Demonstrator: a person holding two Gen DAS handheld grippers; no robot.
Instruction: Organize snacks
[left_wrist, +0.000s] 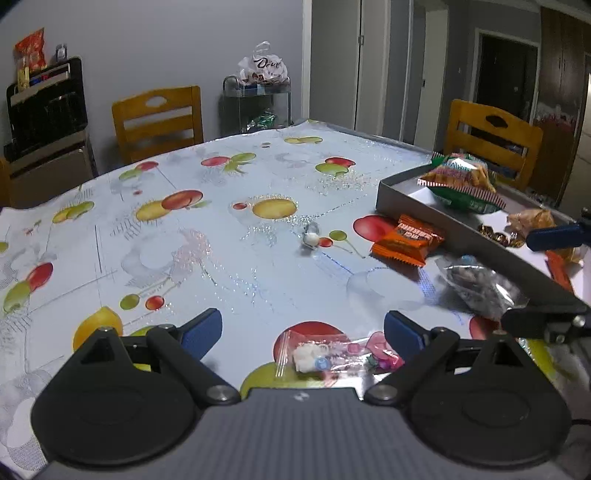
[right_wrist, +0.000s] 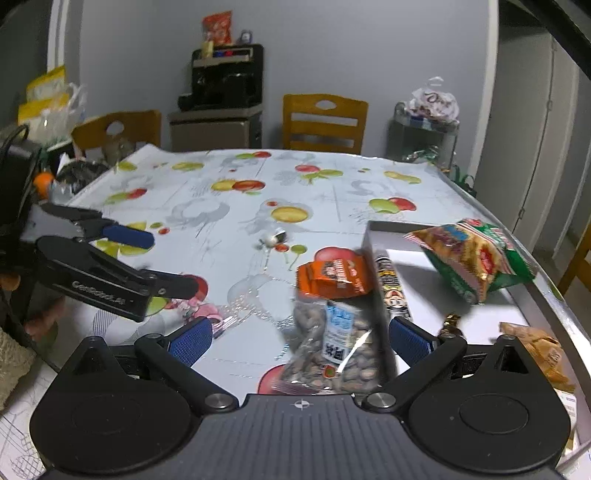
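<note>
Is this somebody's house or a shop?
Most likely a house, a dining room. There is a table with a fruit-print cover, wooden chairs around it, and doors leading to other rooms.

- A fruit-print tablecloth (left_wrist: 192, 236) is spread over the table.
- Beyond the tablecloth's far edge, a wooden chair (left_wrist: 159, 120) is set against the grey wall.
- Left of that chair, a black appliance (left_wrist: 46, 107) is seen on a cabinet.
- Right of the chair, a wire cart (left_wrist: 256, 105) is placed.
</note>
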